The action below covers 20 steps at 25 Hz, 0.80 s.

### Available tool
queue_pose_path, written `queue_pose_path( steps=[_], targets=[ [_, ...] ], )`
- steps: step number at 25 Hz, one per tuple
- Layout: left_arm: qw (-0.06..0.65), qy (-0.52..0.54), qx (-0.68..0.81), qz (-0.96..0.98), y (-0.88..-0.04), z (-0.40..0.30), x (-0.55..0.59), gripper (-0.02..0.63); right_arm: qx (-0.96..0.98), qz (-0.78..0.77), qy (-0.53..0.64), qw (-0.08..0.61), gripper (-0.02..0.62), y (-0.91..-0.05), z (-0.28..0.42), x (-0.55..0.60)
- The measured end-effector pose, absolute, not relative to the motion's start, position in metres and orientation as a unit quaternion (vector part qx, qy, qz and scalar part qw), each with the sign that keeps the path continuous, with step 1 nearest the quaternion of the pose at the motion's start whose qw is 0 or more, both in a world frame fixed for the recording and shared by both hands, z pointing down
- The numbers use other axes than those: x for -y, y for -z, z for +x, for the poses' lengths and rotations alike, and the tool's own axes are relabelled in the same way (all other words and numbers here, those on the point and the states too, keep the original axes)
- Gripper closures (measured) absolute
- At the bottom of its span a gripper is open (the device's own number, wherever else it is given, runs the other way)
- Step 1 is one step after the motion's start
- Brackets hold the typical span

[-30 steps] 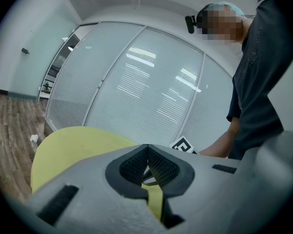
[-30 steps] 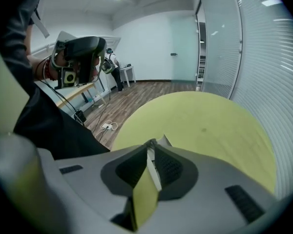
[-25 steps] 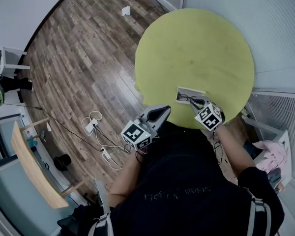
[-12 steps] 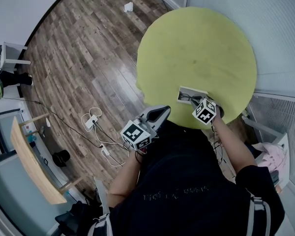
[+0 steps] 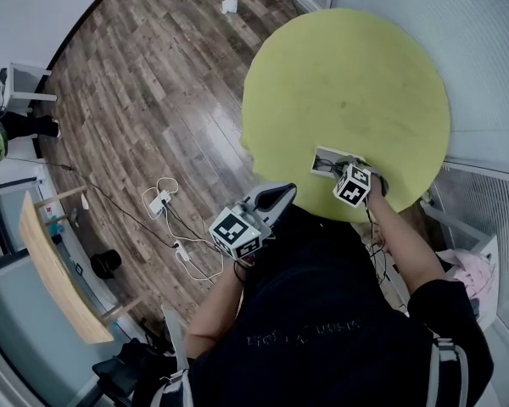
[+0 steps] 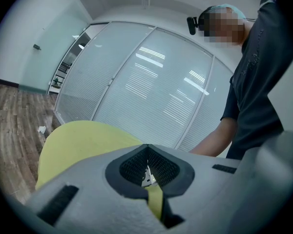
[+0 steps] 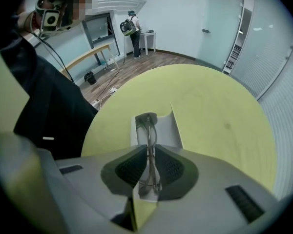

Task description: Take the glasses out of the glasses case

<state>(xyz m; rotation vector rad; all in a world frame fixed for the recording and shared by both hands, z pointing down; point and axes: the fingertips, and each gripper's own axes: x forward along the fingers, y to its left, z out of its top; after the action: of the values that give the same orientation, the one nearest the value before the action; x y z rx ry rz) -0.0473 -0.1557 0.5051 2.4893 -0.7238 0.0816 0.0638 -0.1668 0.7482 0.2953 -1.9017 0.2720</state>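
We had our right gripper [image 7: 149,155] clenched on the glasses [image 7: 149,128], its two pads pressed onto the thin wire frame, which ran edge-on between them. The glasses lay in the open white glasses case [image 7: 175,126]. The case sat on the round yellow-green table [image 5: 348,75], close to the edge nearest us, and that placement kept our reach short. We judged the grip to be at the near end of the frame so that a straight lift would draw the glasses clear of the case's low walls. From this angle we could not tell whether the frame had yet left the case floor. Our left gripper [image 6: 147,165] hung off the table beside our body, jaws closed together with nothing between them, apparently parked out of the way. It was not steadying the case, so a light case might rise with the glasses.
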Motion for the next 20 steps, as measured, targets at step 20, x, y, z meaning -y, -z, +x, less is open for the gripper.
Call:
queue_pose_path(
  steps=[20],
  targets=[
    [0.276,-0.034,0.281,0.918,-0.507,-0.060,0.151,0.594,0.796,0.107,-0.087,0.589,0.565,-0.768,0.056,0.172]
  ],
)
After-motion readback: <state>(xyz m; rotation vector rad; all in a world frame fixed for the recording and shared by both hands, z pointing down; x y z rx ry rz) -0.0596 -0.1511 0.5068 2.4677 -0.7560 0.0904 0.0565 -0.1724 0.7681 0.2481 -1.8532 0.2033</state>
